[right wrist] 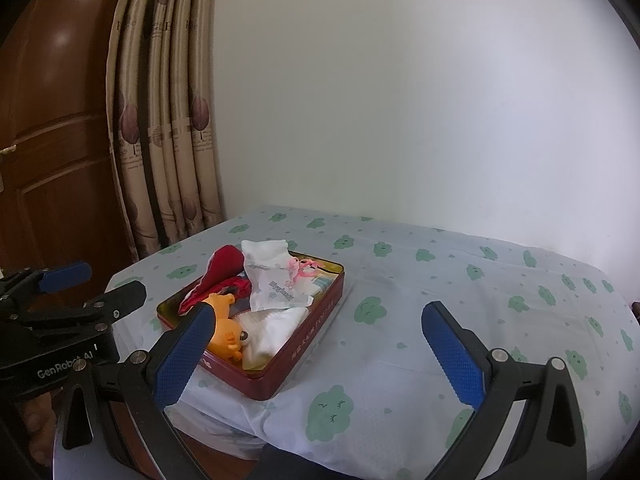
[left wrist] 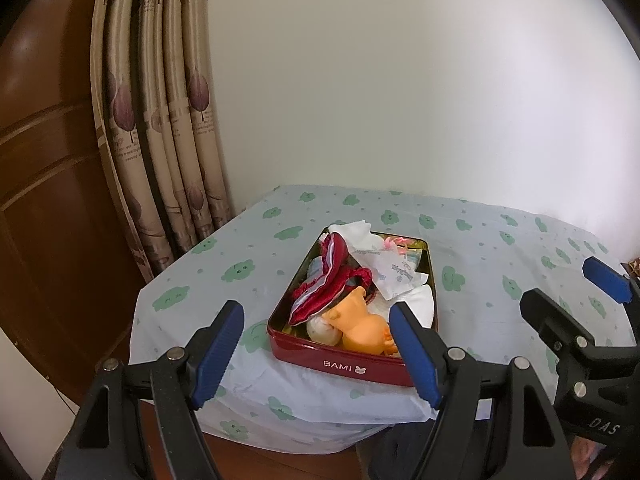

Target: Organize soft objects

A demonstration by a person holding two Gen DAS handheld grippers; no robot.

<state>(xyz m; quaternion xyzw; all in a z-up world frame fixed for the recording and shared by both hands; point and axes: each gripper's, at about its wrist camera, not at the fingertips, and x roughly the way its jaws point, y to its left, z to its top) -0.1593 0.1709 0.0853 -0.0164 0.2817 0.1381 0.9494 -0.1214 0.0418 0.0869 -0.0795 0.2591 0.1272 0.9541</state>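
Note:
A red tin box (left wrist: 344, 364) (right wrist: 304, 344) marked BAMI lies near the front corner of a bed. Inside it are a red and white cloth (left wrist: 332, 284) (right wrist: 218, 272), an orange soft toy (left wrist: 360, 324) (right wrist: 224, 328), white socks (left wrist: 418, 304) (right wrist: 276, 324), a printed white wrapper (left wrist: 390, 266) (right wrist: 276, 284) and a pink piece (right wrist: 302, 266). My left gripper (left wrist: 316, 354) hovers open just in front of the box, nothing between its fingers. My right gripper (right wrist: 320, 354) is open too, to the right of the box over the sheet. Each gripper shows at the edge of the other's view.
The bed sheet (right wrist: 460, 320) is pale blue with green cloud prints and stretches right of the box. A beige patterned curtain (left wrist: 160, 120) hangs behind the bed's far left corner. A dark wooden door (left wrist: 44, 160) stands left. A white wall (right wrist: 400, 100) backs the bed.

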